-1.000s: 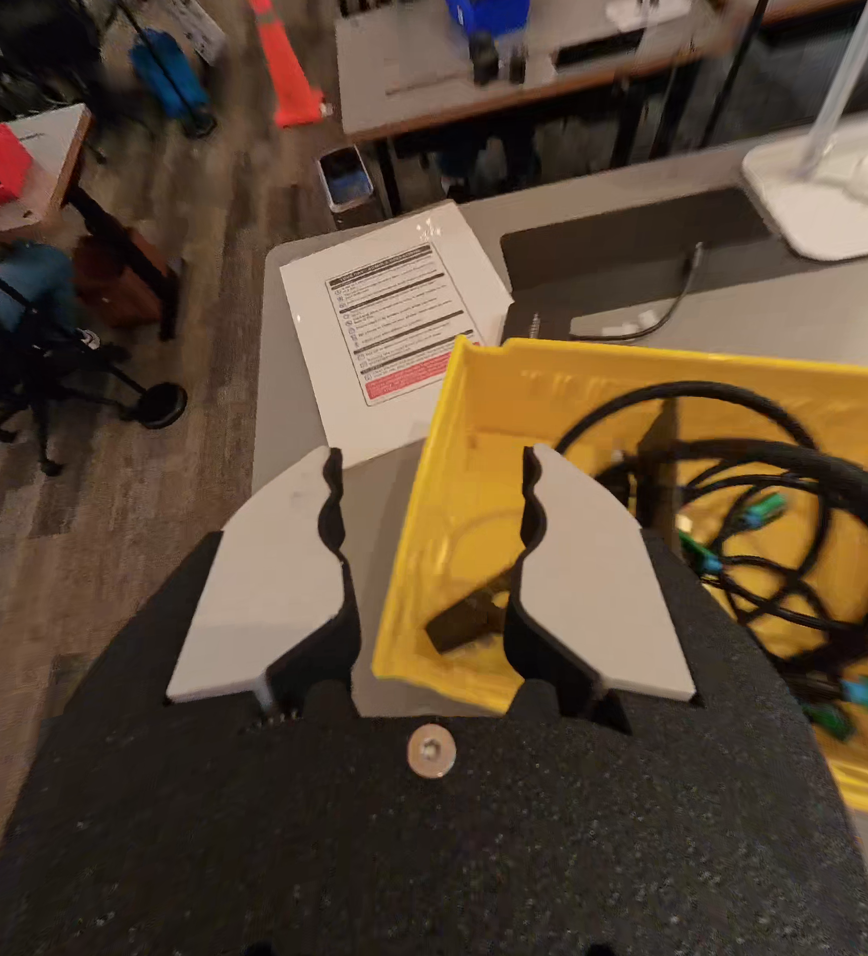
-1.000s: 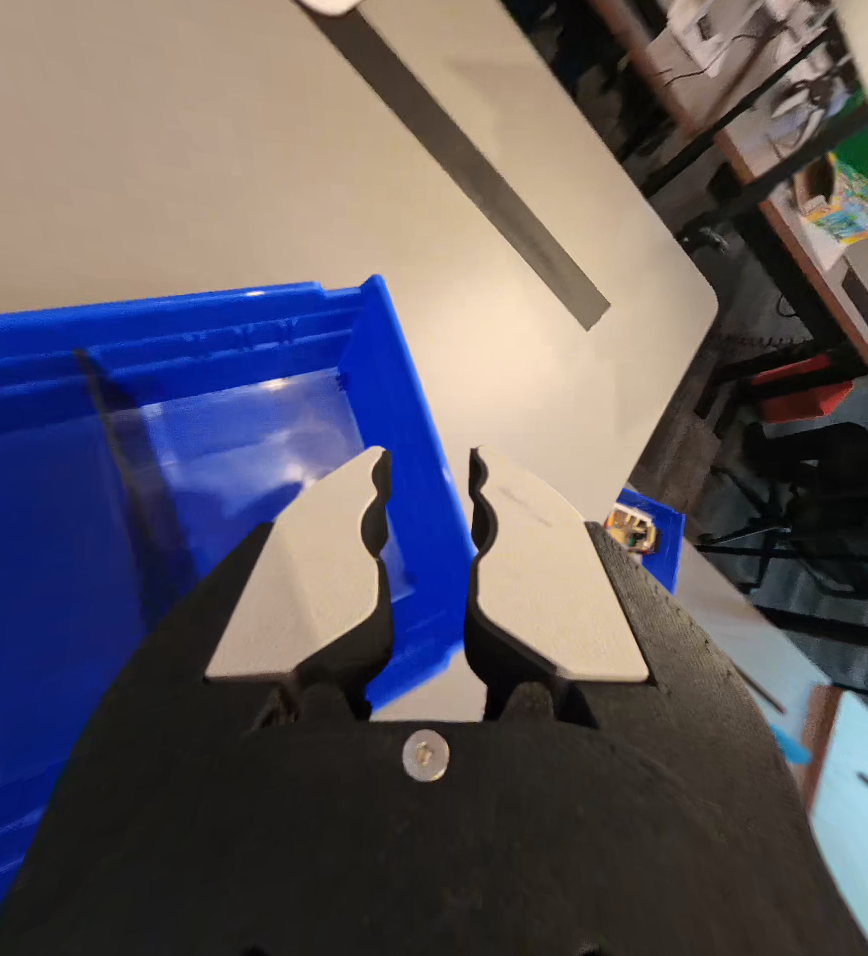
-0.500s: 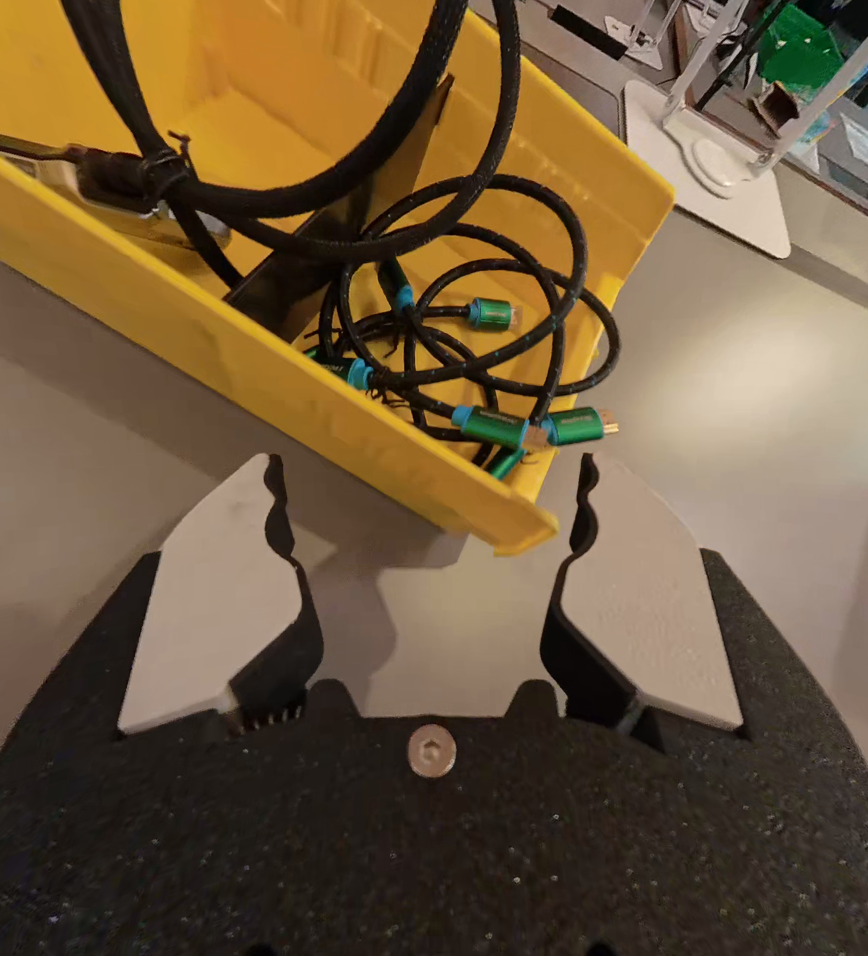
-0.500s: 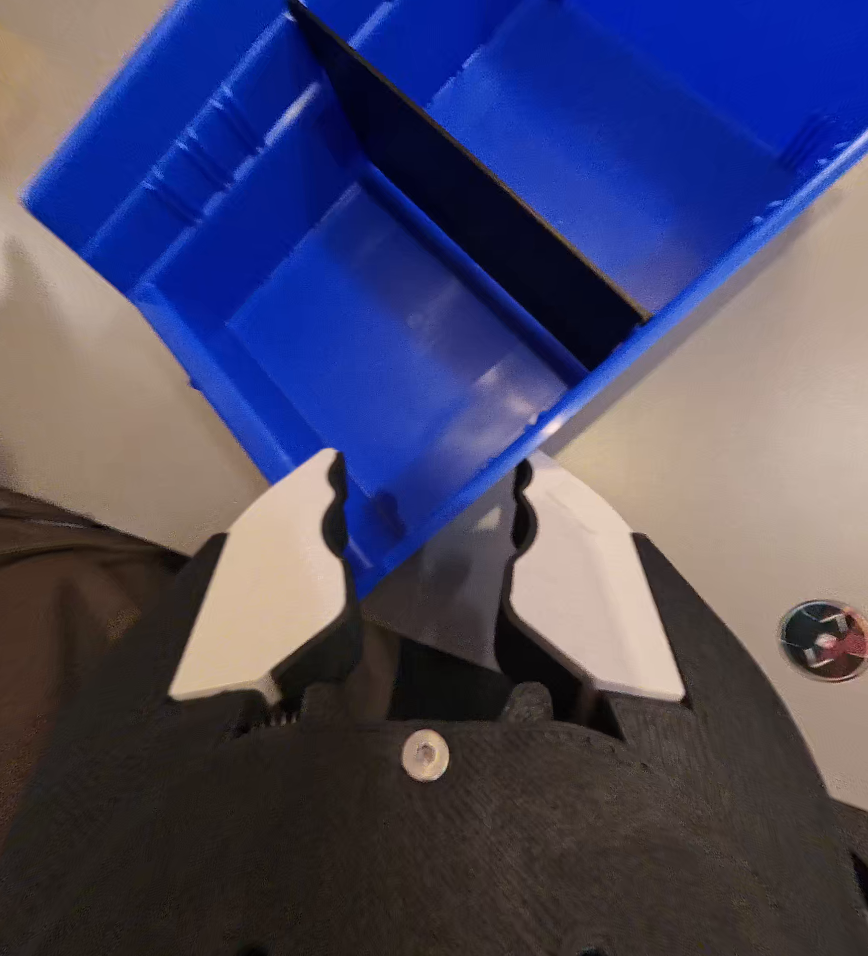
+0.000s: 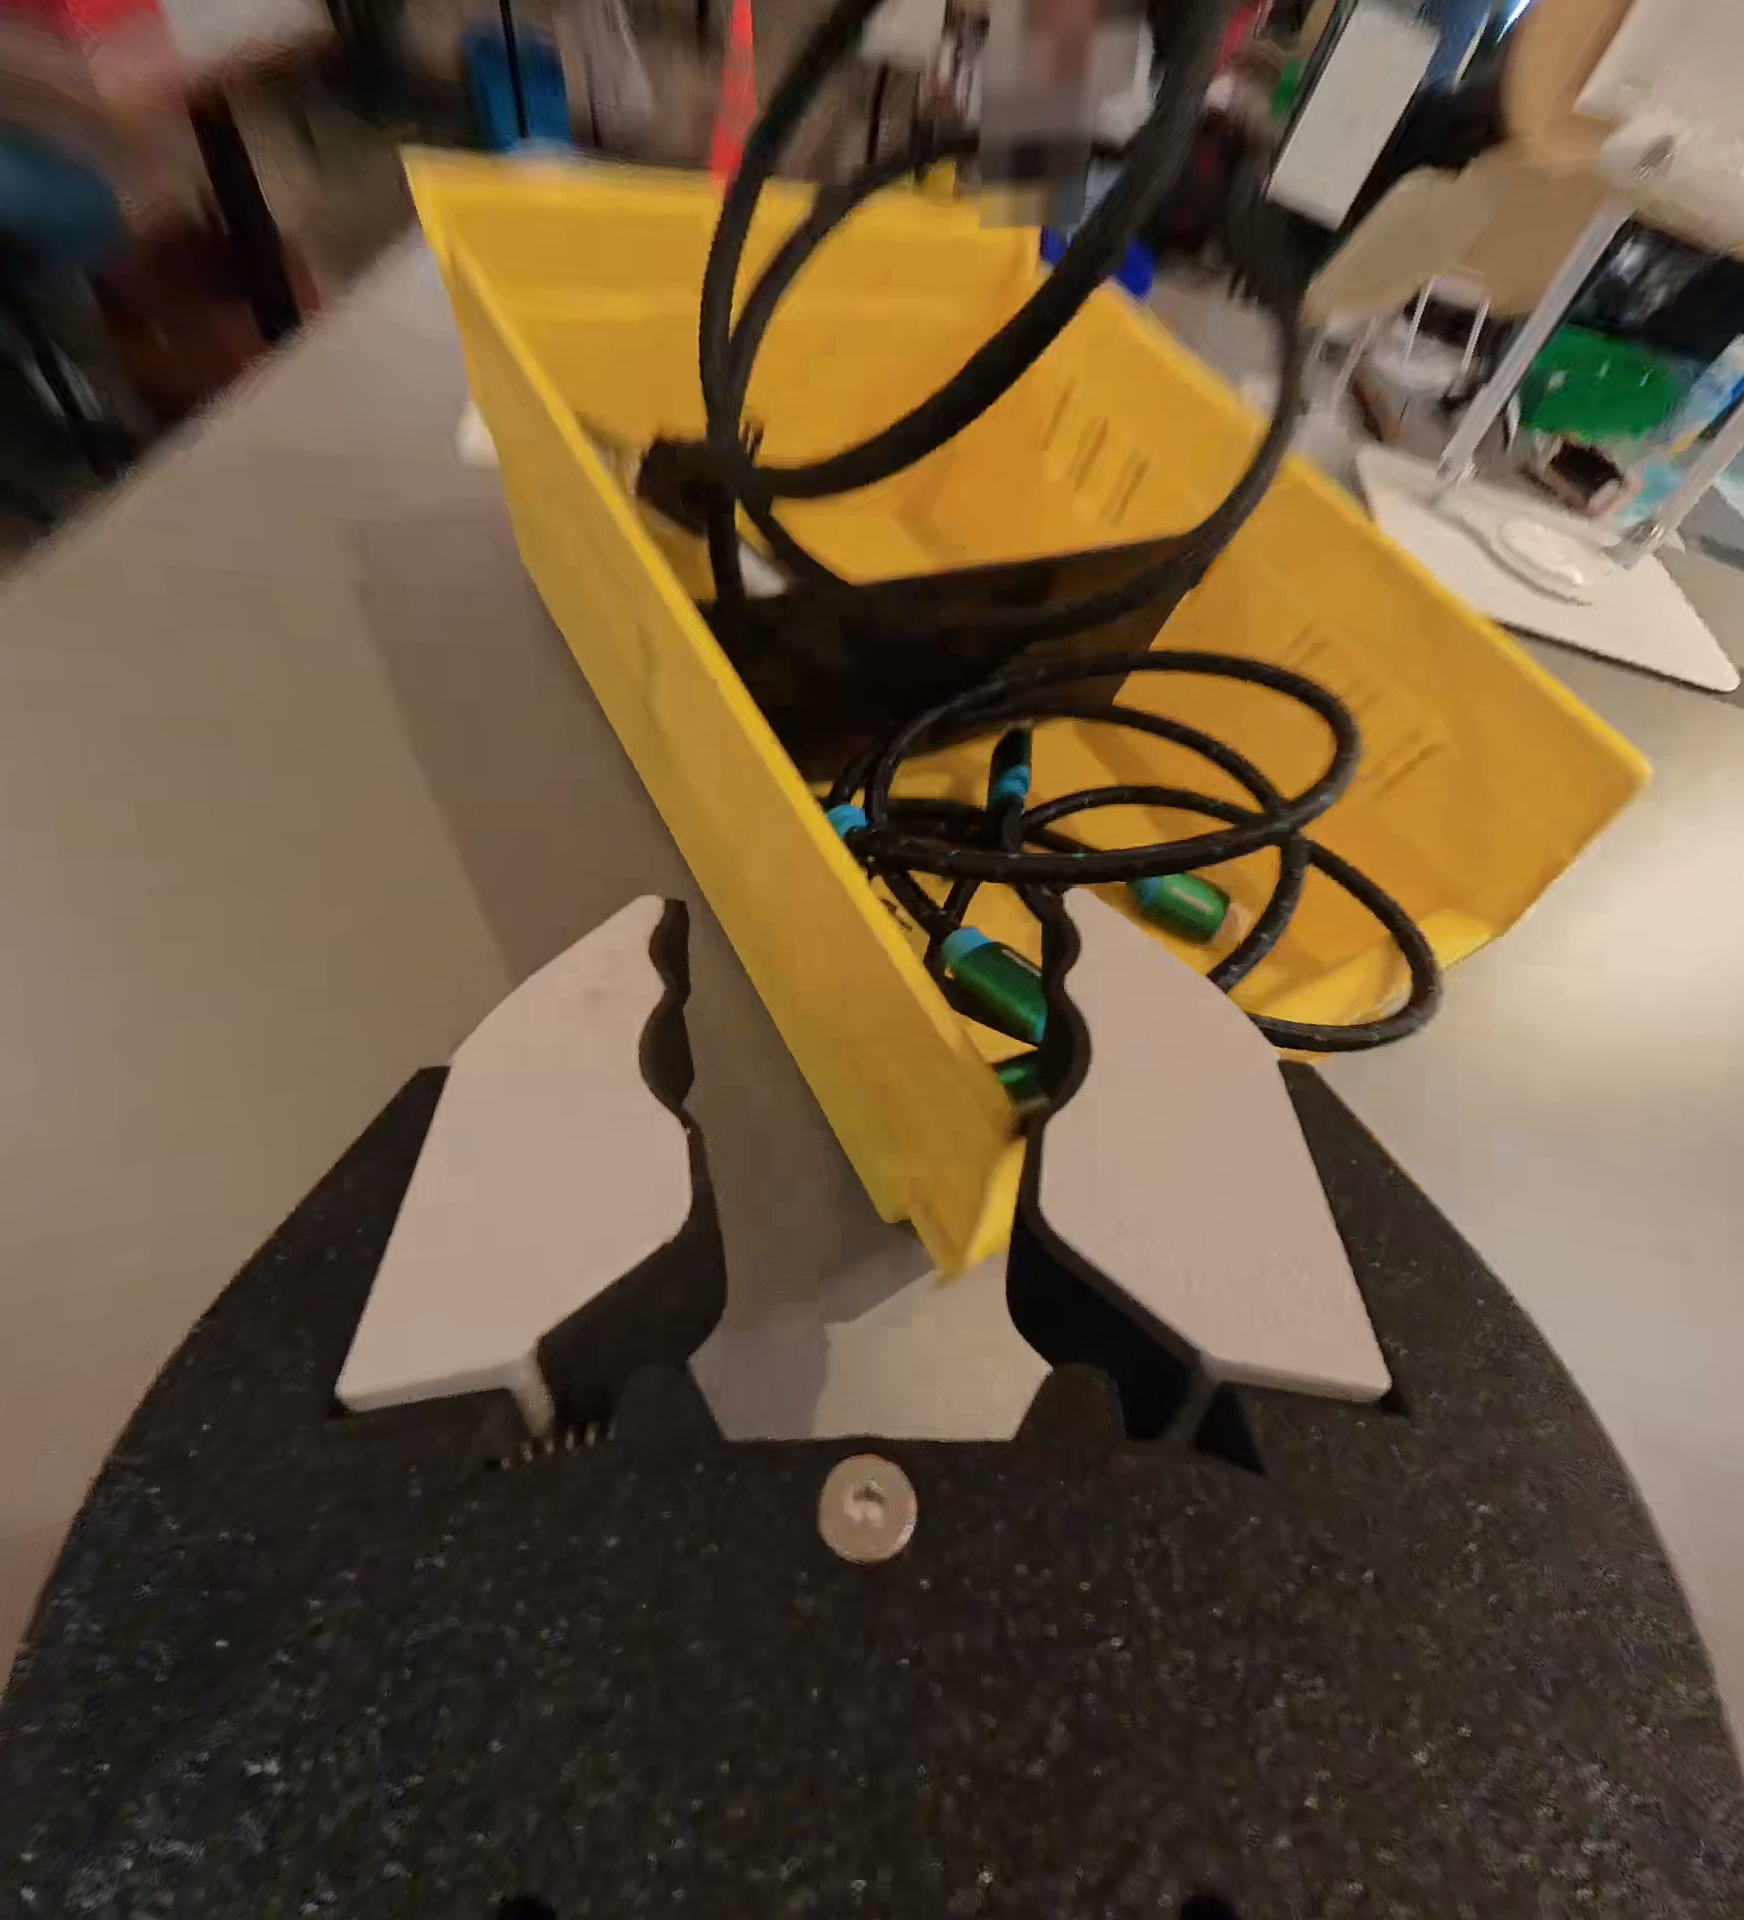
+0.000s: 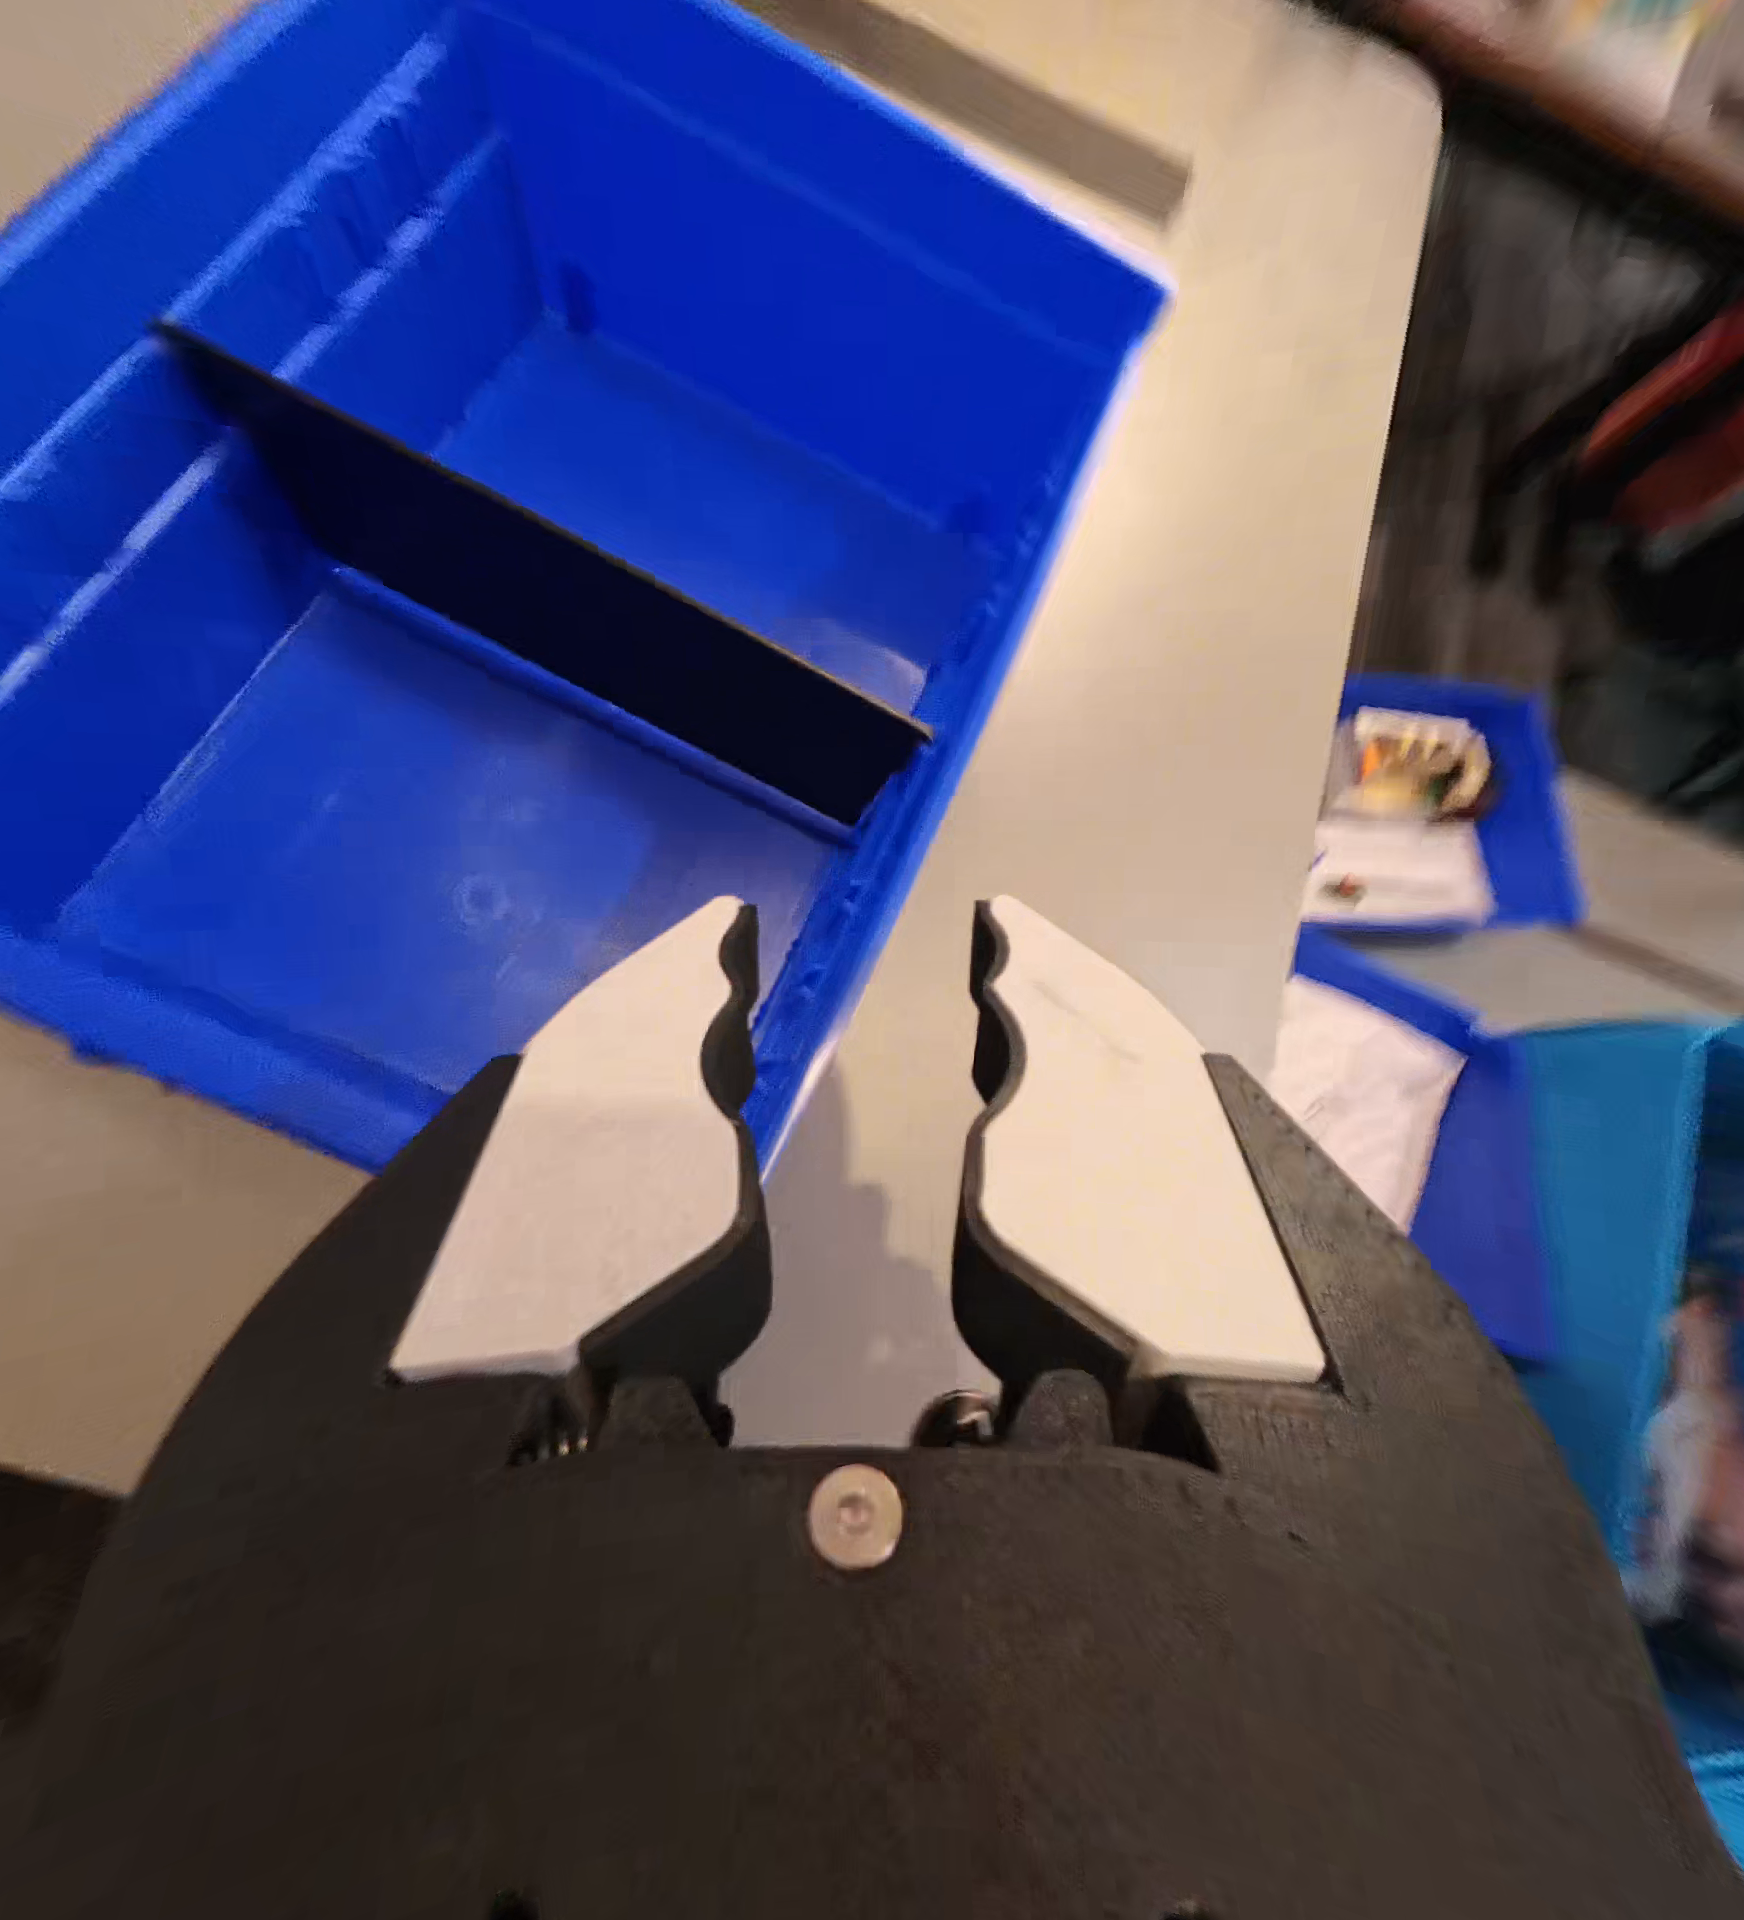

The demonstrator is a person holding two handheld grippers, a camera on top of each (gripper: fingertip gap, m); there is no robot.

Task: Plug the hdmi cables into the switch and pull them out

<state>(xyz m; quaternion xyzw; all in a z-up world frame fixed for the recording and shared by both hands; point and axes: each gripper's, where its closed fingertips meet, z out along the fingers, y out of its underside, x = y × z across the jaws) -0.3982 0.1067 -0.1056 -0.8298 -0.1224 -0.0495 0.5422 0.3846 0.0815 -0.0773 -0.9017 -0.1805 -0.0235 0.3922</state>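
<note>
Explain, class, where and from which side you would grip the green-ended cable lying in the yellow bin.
Probably at the green plug nearest the left gripper, coming down from above over the yellow bin wall: the plug is stiff and lies exposed, whereas the black cable loops are tangled and cross one another.

Left gripper (image 5: 868, 914): jaws apart, straddling the near corner of a yellow bin (image 5: 639, 665) on a grey table (image 5: 224, 831); no pad seen pressing on the wall. Inside the bin, tangled black braided cables (image 5: 1138, 842) with green plugs (image 5: 998, 982), plus a dark divider (image 5: 951, 613) across the middle. Right gripper (image 6: 857, 914): jaws apart, bare, poised over the right wall of a blue bin (image 6: 1044, 343). Black divider (image 6: 535, 582) splitting that bin into two compartments, both lying bare.
</note>
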